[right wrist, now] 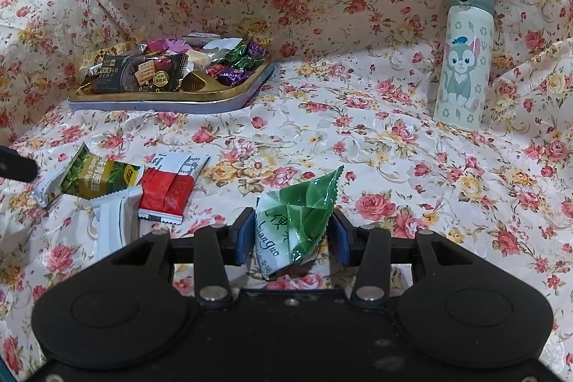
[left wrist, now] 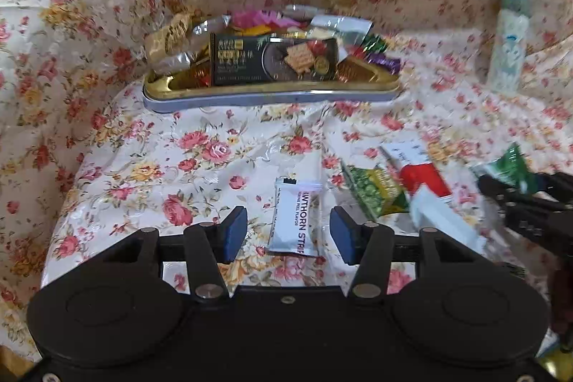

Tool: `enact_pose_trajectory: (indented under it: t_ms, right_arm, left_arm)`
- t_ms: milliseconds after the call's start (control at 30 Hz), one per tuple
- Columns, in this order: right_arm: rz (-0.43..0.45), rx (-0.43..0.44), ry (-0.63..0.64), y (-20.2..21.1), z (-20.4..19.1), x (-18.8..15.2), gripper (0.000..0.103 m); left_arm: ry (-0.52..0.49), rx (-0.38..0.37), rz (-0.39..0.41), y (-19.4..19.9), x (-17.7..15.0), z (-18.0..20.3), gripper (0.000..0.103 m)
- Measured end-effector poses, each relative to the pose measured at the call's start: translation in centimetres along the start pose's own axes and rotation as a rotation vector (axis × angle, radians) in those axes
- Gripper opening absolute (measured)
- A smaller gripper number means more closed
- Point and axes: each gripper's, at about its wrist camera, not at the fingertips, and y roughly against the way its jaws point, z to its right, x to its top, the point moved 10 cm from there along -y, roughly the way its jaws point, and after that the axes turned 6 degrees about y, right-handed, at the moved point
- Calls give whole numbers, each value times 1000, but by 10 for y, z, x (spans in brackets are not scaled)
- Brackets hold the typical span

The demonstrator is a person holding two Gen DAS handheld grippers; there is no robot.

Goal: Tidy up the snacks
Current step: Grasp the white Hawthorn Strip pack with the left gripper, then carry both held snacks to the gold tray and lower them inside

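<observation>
A gold tin tray full of wrapped snacks sits at the back of the floral cloth; it also shows in the right wrist view. My left gripper is open, its jaws either side of a white hawthorn strip packet lying on the cloth. My right gripper is shut on a green and white snack packet, held just above the cloth. A green packet, a red packet and a white packet lie together at left.
A white bottle with a cartoon cat stands at the back right, blurred in the left wrist view. The floral cloth rises in folds behind and at the left. The right gripper shows at the left view's right edge.
</observation>
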Motion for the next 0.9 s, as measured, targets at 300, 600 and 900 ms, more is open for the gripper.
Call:
enact_pose_trajectory:
  t_ms: [300,600,900]
  right_arm:
    - [1,4,-3,0,0,0,48]
    - [-3,-2,8,0,-1,0,47]
    - [-44,-9,26,10,0,3,42]
  left_arm:
    - [-10,12,-32,-27,-3,4,54]
    - [11,-49,-46,-23,-1,12,28]
    - [35,-70,-8,15,-1,11,28]
